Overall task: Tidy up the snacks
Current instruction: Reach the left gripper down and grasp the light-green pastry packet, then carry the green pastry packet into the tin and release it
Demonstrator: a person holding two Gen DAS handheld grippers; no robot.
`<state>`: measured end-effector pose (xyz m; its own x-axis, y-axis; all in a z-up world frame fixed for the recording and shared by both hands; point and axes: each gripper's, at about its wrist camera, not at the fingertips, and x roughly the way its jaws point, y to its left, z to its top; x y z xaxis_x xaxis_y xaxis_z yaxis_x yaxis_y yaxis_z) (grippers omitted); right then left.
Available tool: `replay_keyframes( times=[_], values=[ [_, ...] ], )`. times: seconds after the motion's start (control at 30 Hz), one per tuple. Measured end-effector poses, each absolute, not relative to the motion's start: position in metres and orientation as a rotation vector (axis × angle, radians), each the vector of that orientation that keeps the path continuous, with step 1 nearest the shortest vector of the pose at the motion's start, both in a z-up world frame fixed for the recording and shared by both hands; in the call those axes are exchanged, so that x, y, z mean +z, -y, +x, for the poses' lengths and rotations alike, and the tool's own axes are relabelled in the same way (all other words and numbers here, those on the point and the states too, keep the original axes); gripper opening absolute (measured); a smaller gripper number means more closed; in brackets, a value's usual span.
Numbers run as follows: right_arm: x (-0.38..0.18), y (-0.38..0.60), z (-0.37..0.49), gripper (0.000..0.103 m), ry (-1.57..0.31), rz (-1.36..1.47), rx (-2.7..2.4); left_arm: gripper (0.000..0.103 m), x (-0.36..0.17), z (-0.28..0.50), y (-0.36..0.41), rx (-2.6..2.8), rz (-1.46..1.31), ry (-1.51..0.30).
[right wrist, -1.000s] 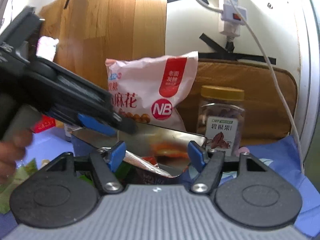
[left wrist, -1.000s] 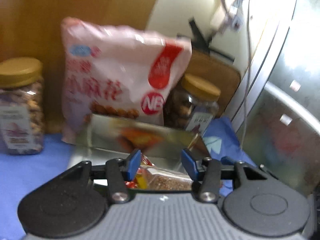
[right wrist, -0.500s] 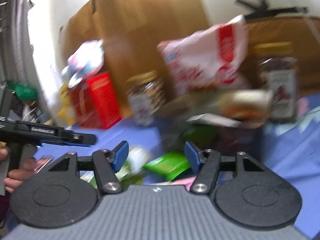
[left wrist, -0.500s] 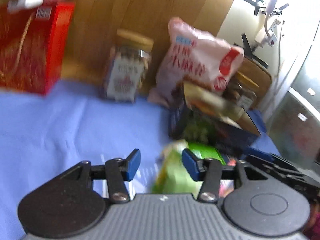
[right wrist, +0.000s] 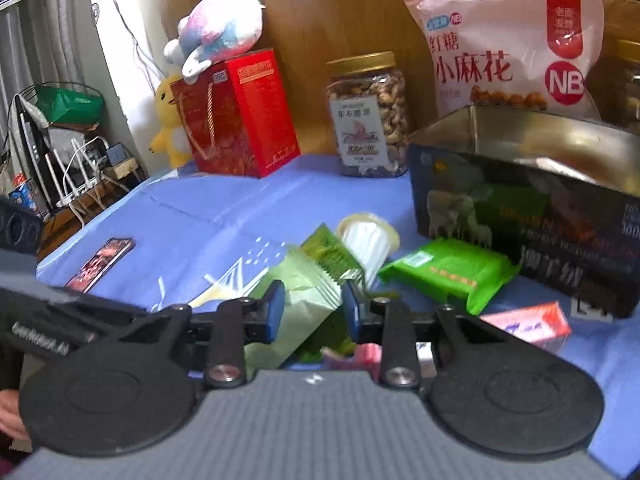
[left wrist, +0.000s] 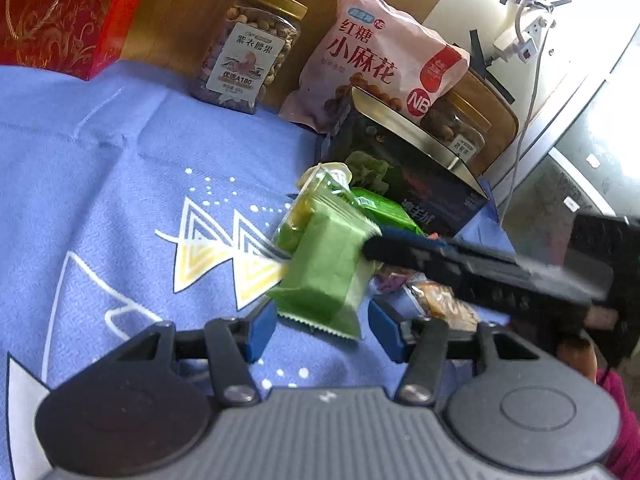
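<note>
A light green snack packet (left wrist: 324, 276) lies on the blue cloth (left wrist: 120, 180) in front of an open dark box (left wrist: 404, 176). My right gripper (right wrist: 314, 310) reaches in from the right; its jaws are closing, and the packet (right wrist: 304, 300) fills the gap with both pads against it. One of its fingers (left wrist: 400, 246) lies along the packet's right edge. My left gripper (left wrist: 323, 334) is open, the packet's serrated end just between its fingertips, untouched. A darker green packet (right wrist: 448, 272) and a white cup (right wrist: 368, 240) lie beside it.
Along the wooden back wall stand a red gift box (right wrist: 240, 116), a nut jar (right wrist: 368, 116) and a pink snack bag (right wrist: 508, 48). A small pink box (right wrist: 528, 324) and a brown packet (left wrist: 440, 300) lie near. A phone (right wrist: 100, 258) rests at the left.
Both grippers swung away from the box and down over the loose packets on the cloth. The right jaws narrowed from wide open onto the light green packet.
</note>
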<state>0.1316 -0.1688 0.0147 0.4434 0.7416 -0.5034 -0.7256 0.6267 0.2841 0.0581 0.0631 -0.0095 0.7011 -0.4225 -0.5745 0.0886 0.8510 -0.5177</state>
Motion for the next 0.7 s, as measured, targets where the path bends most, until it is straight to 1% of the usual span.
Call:
replay_keyframes(
  times=[0.27, 0.4, 0.43, 0.5, 0.67, 0.7],
  values=[
    [0.005, 0.19, 0.074, 0.036, -0.69, 0.022, 0.995, 0.051, -0.01, 0.059, -0.067, -0.307, -0.488, -0.73],
    [-0.001, 0.189, 0.057, 0.039, -0.698, -0.025, 0.982, 0.051, -0.007, 0.054, -0.073, -0.319, -0.505, -0.73],
    [-0.001, 0.188, 0.055, 0.041, -0.688, -0.047, 0.966, 0.051, -0.005, 0.052, -0.074, -0.318, -0.508, -0.725],
    [0.001, 0.186, 0.054, 0.051, -0.667, -0.091, 0.937, 0.051, -0.001, 0.049, -0.079, -0.319, -0.517, -0.715],
    [-0.004, 0.174, 0.058, 0.052, -0.633, -0.18, 0.937, 0.051, -0.006, 0.056, -0.069, -0.318, -0.491, -0.766],
    [-0.005, 0.17, 0.059, 0.051, -0.624, -0.194, 0.939, 0.05, -0.007, 0.056, -0.064, -0.318, -0.472, -0.751]
  ],
)
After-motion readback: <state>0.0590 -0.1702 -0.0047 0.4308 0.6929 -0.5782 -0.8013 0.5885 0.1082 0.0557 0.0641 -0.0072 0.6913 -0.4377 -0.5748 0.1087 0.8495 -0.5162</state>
